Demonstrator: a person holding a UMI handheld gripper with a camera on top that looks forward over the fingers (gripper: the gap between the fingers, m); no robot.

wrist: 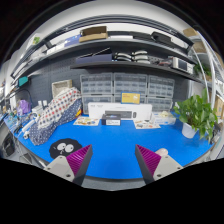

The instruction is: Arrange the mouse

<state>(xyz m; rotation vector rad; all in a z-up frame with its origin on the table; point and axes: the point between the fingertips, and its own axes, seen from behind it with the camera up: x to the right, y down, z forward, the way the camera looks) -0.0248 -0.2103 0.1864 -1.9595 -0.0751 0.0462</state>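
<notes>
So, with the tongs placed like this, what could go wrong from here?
The tongs are open and hold nothing, and no mouse is visible, so a search sweep may be needed. A sweep to one side could knock the potted plant; to the other side, it could hit the dark round object just ahead of one finger.

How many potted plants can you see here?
1. The potted plant stands in a white pot at the far end of the blue table, well beyond the open gripper. More could be hidden among the crowded shelves behind.
</notes>
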